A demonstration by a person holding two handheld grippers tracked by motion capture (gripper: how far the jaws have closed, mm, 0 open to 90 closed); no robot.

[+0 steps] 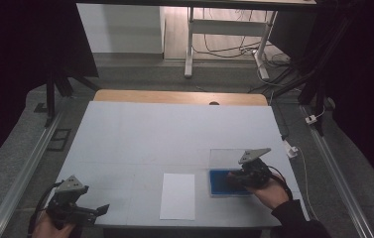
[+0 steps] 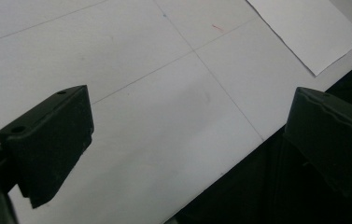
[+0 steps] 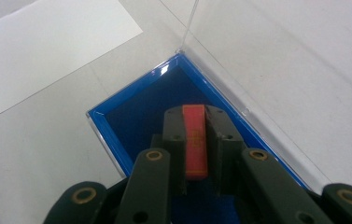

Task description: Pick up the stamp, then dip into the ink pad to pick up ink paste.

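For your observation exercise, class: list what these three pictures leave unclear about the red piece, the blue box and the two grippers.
- Red piece: right gripper view; the jaws cover its sides, markings too small to read.
- Blue box: near end hidden behind the right gripper; in the high view the right gripper covers part of it.
- Left gripper: left gripper view cuts off the open jaws.

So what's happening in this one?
A person works at a table with a tool in each hand. The right tool has closed on a small red block and holds it over the blue tray of a clear-lidded box, whose lid stands open. The left tool sits open and idle over the near left edge of the table. A white sheet of paper lies between the two.
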